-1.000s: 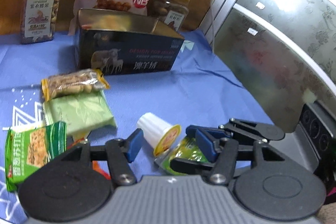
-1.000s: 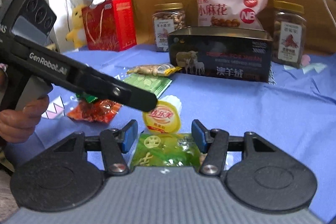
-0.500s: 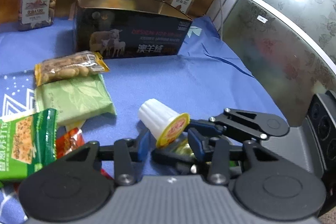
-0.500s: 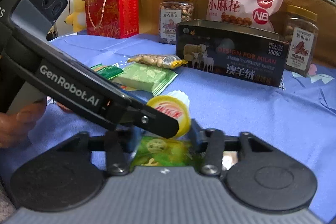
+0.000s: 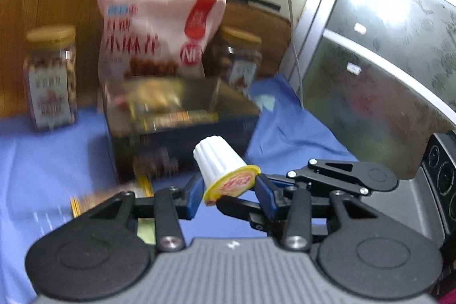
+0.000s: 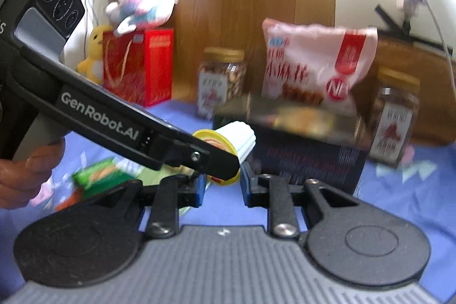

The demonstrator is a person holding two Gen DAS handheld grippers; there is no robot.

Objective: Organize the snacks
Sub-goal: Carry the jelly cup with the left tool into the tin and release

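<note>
I held left tool [image 5: 229, 190] tilted down before tin [image 5: 182, 116], clamping jelly cup [image 5: 219, 161]. Right tool [image 6: 221, 184] narrow, just closing, empty. Tin's print was blurred.

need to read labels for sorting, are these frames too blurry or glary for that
Left wrist view: motion blur smears the pink bag, tin and jar labels; the white cup is sharp; glare washes out the glass panel. Right wrist view: bag and tin text equally smeared, unreadable.
</note>
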